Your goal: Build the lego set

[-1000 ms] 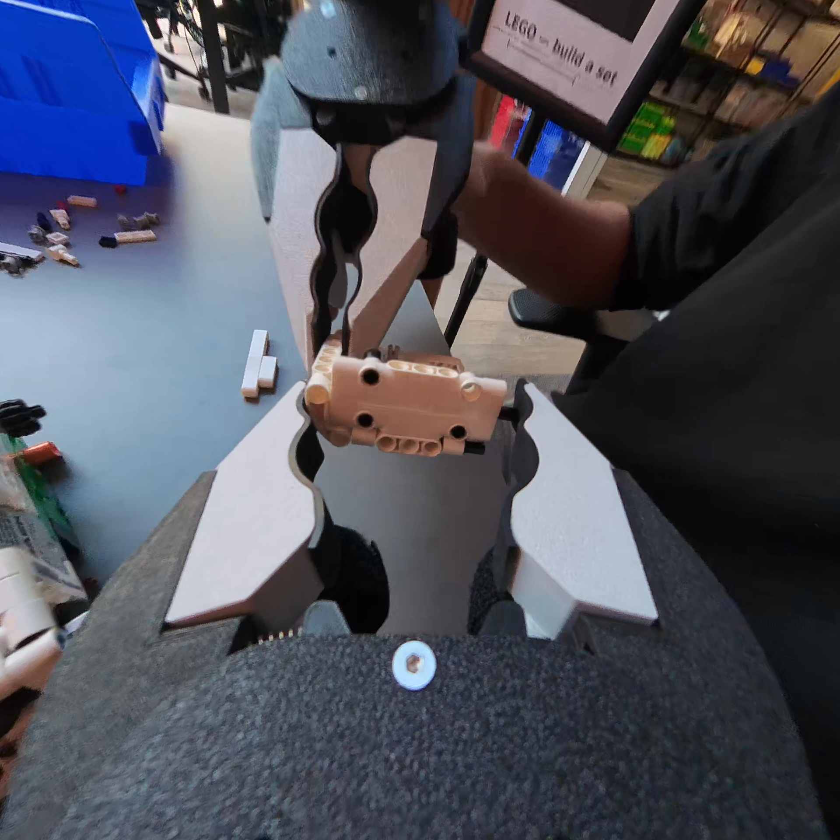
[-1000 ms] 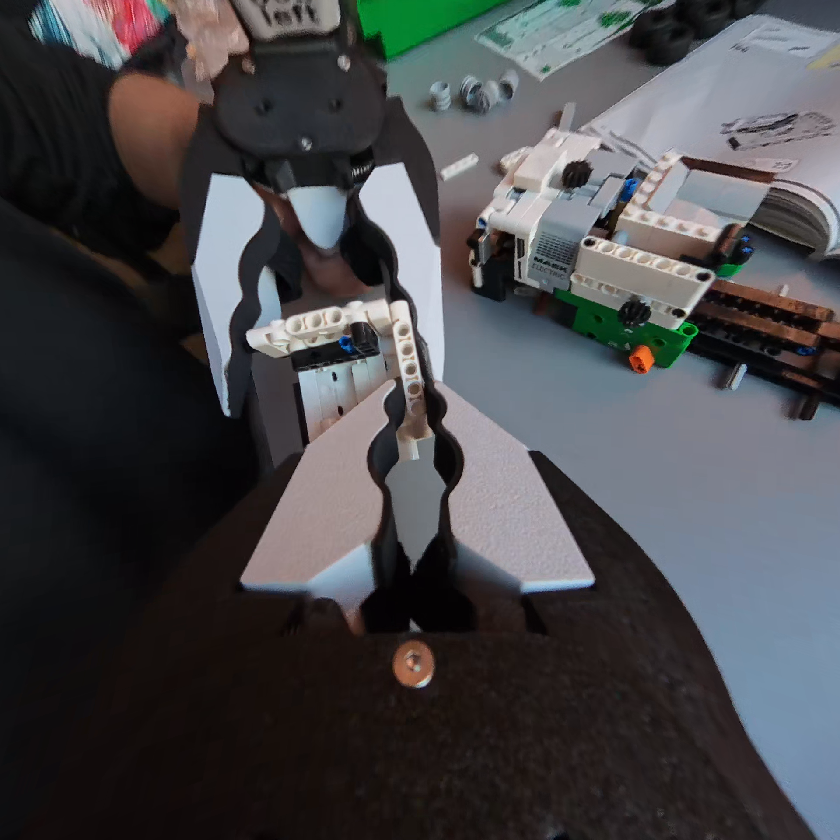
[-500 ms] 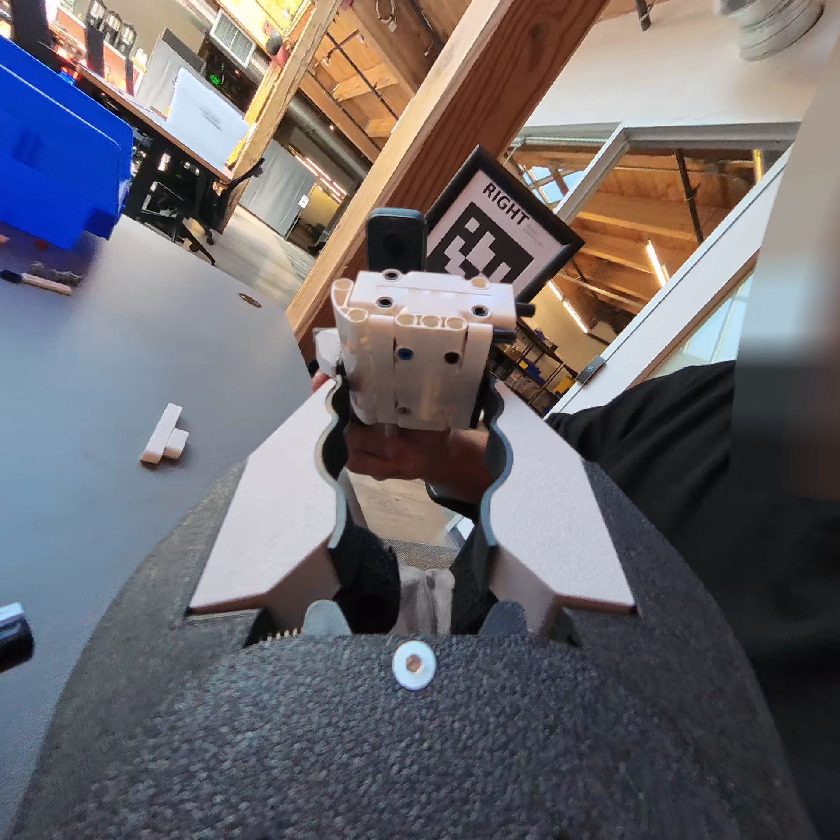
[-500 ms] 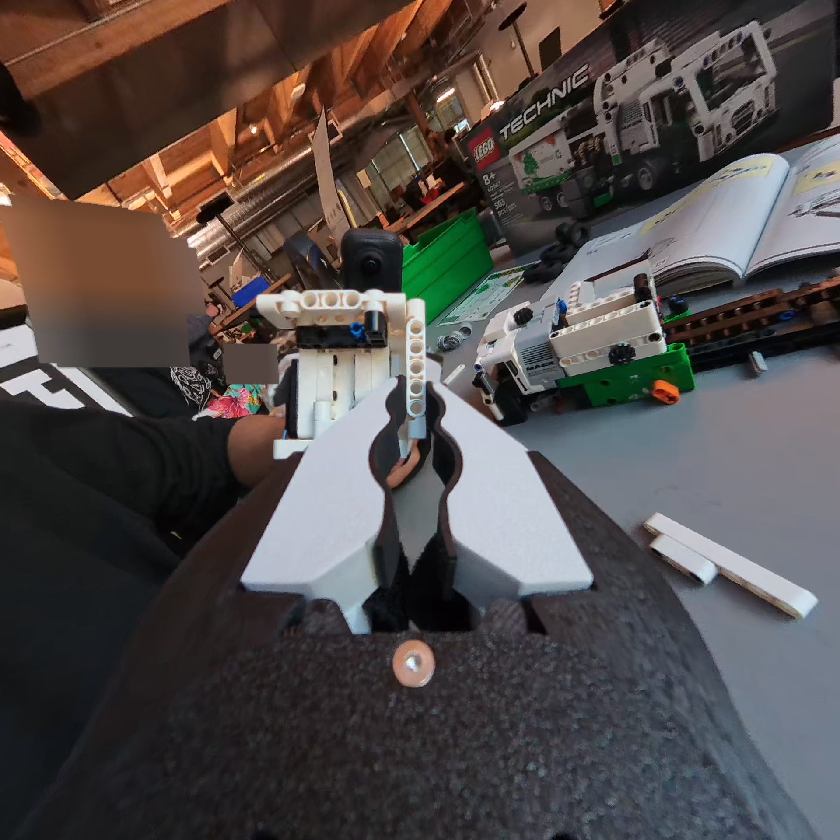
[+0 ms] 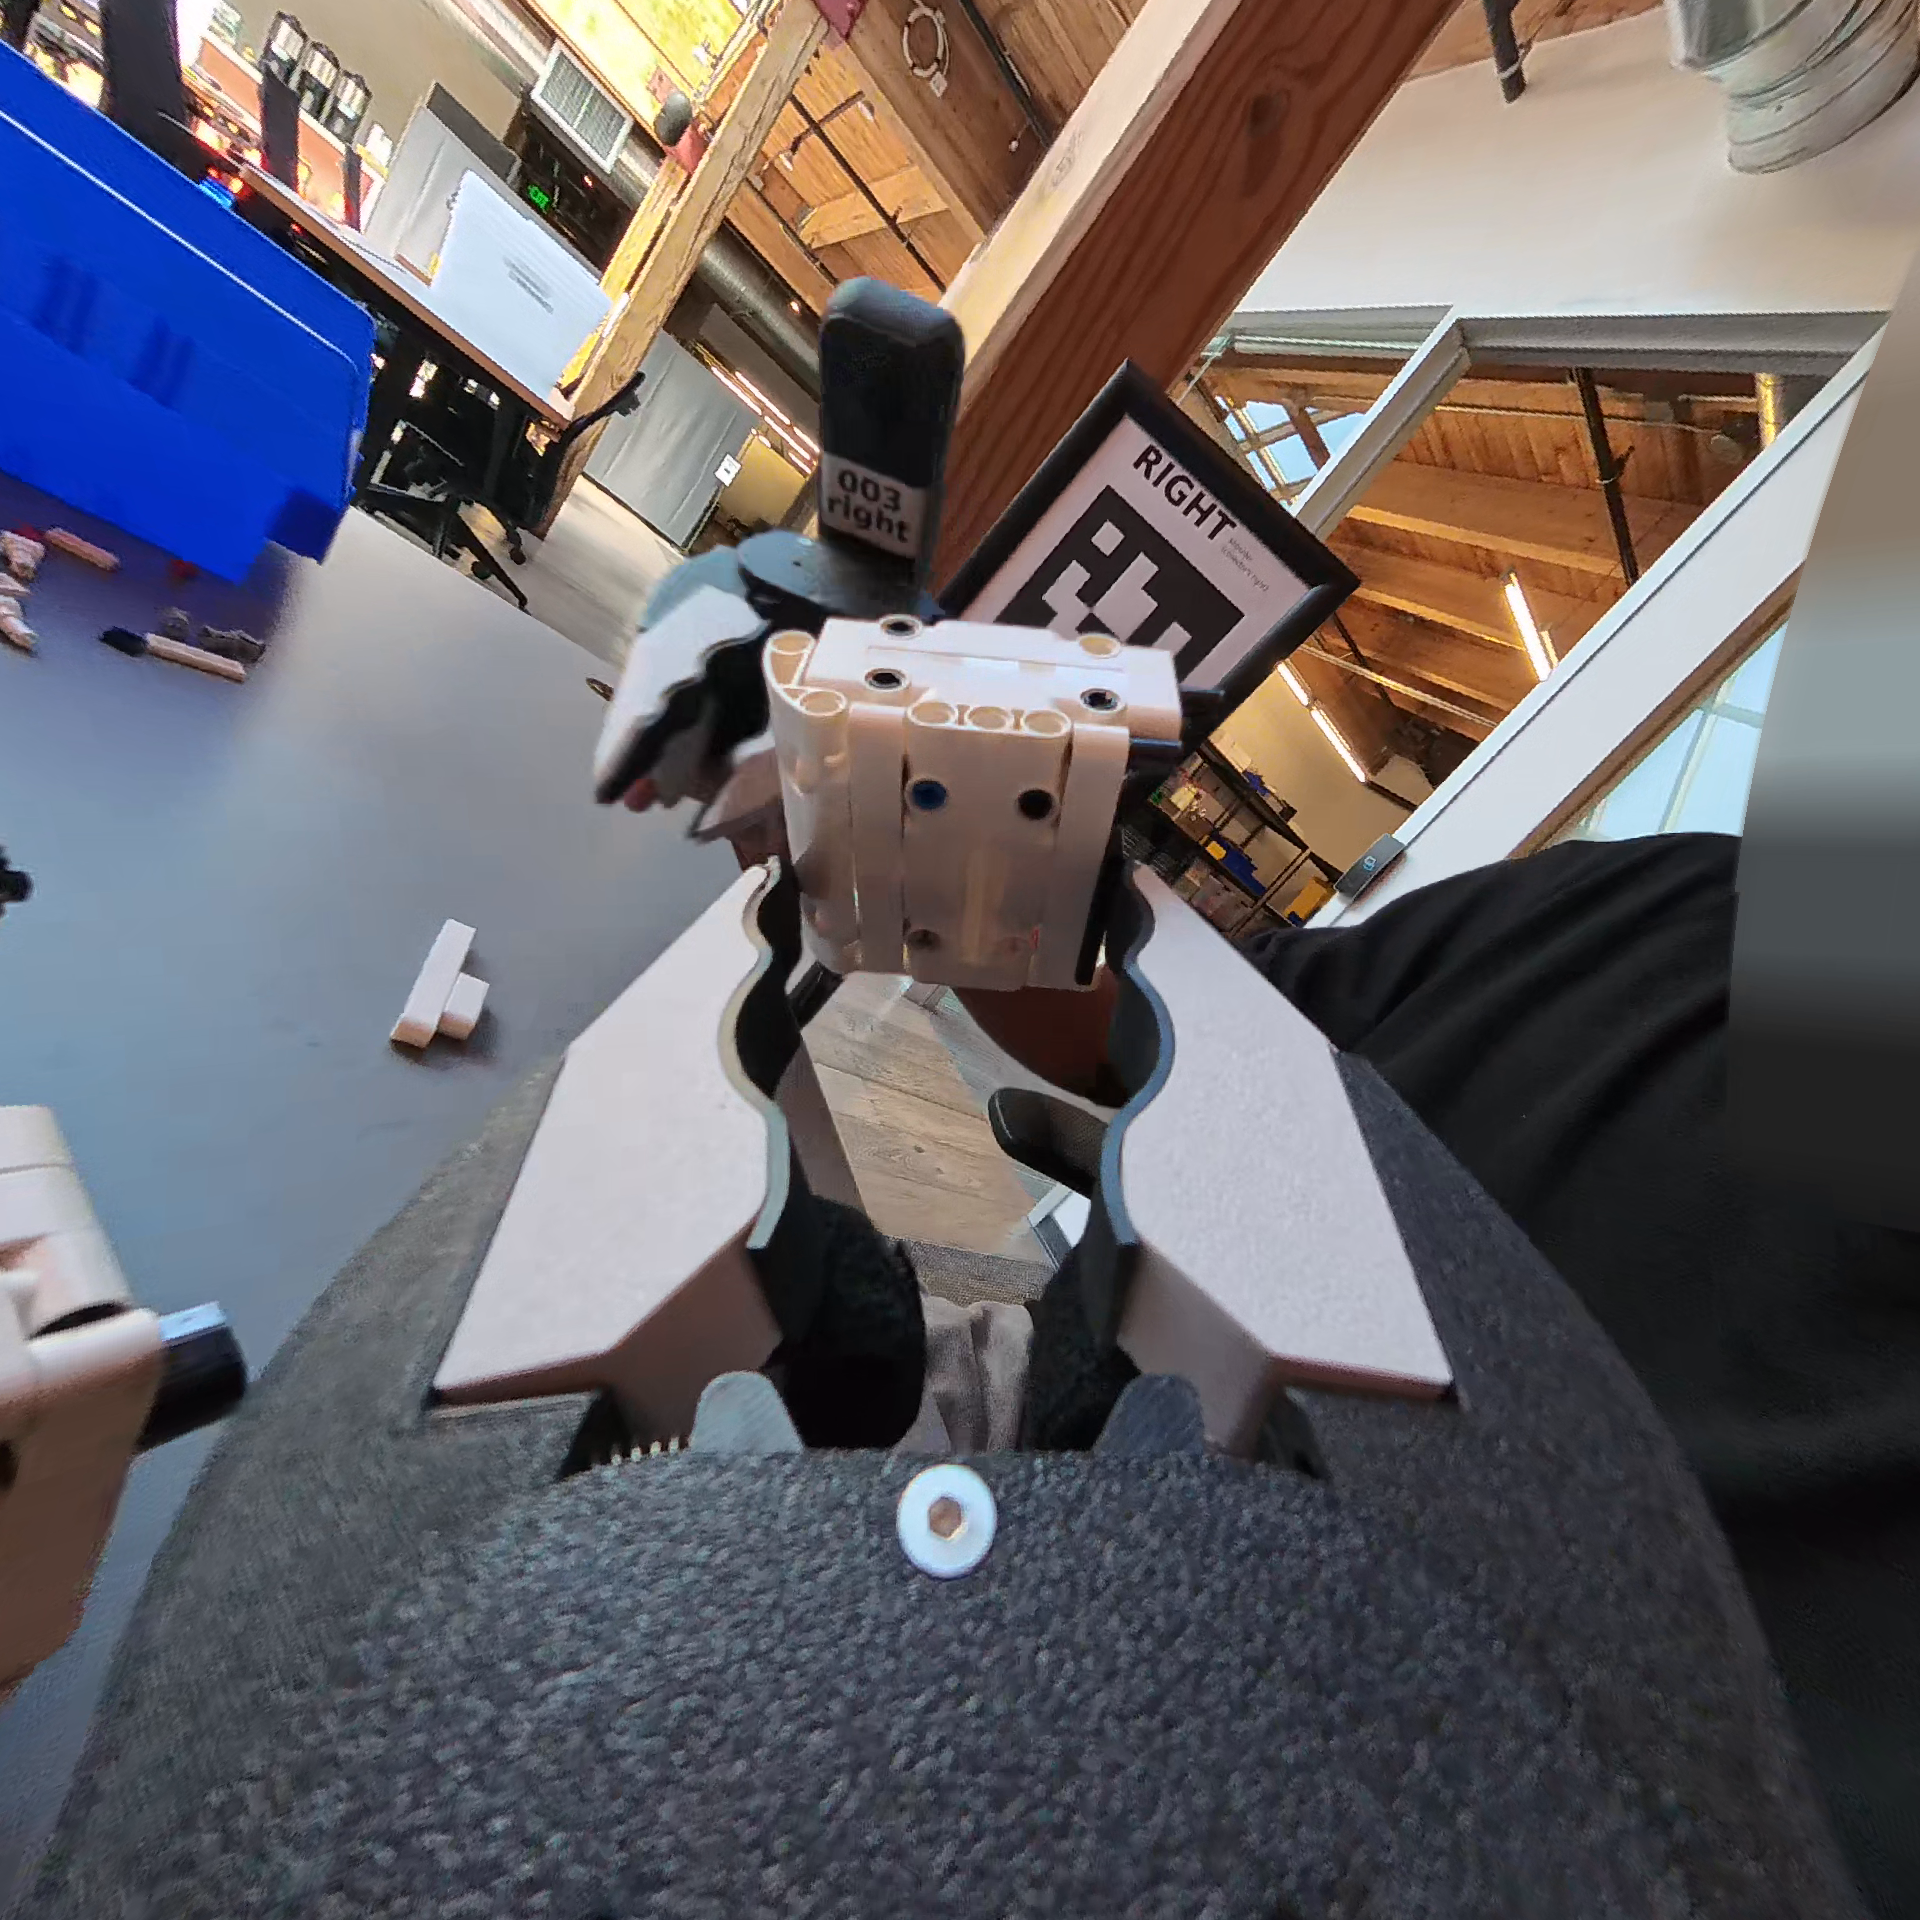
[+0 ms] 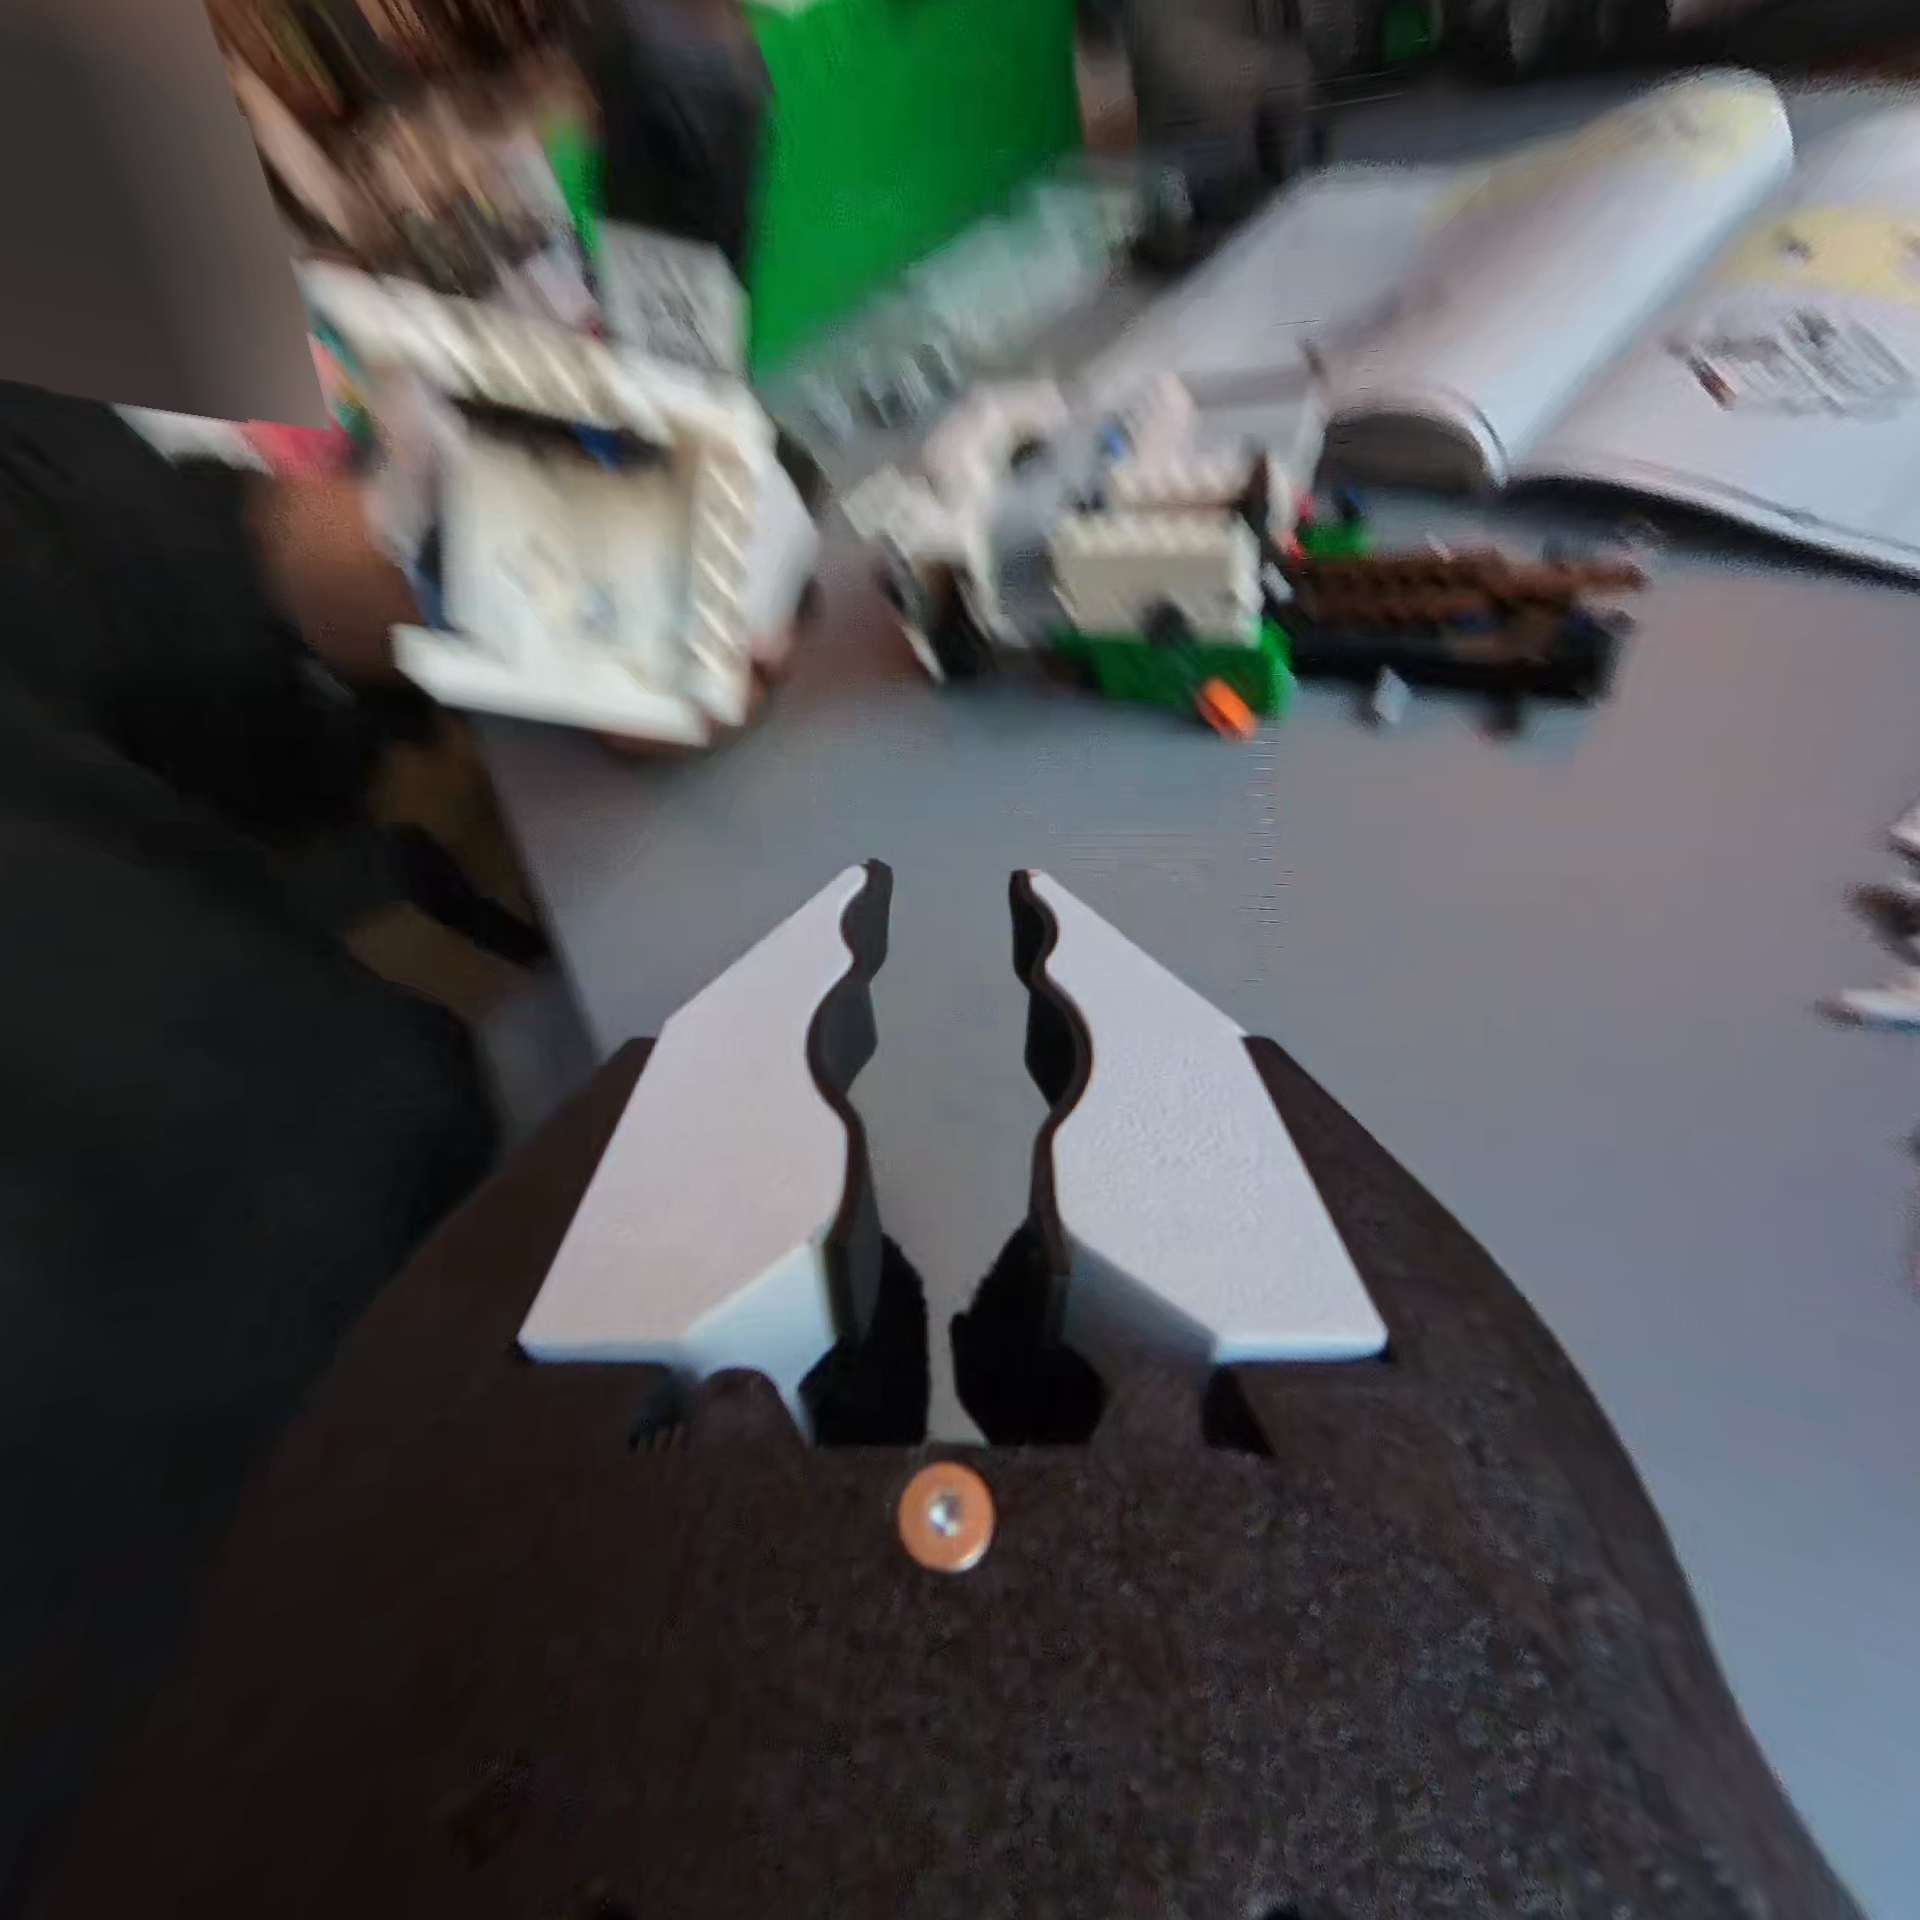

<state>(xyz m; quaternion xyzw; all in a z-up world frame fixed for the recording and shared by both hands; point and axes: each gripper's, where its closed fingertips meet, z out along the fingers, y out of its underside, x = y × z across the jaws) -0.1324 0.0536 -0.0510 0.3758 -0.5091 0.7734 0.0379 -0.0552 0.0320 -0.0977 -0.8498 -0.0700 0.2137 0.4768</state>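
Observation:
My left gripper [image 5: 951, 904] is shut on a white lego sub-assembly [image 5: 956, 790] and holds it up in the air above the table edge. The same sub-assembly shows blurred at the left of the right wrist view [image 6: 592, 582]. My right gripper [image 6: 951, 878] is open by a narrow gap and empty, and stands back from the sub-assembly over the grey table. It also shows in the left wrist view [image 5: 665, 769], just left of and behind the sub-assembly. A partly built white and green truck [image 6: 1143, 582] stands on the table beyond my right gripper.
An open instruction book [image 6: 1558, 312] lies at the back right and a green box [image 6: 904, 156] behind the truck. Two loose white pieces [image 5: 442, 987] lie on the table [image 5: 260, 831]. A blue bin [image 5: 135, 343] with small parts beside it stands far left. A person's black sleeve [image 5: 1507, 1039] is at the right. The open instruction book [image 6: 1558, 312] is about equally far from each gripper, around 30 cm.
My right gripper has let go of the sub-assembly, opened a little and pulled back from it. My left gripper still holds the sub-assembly up.

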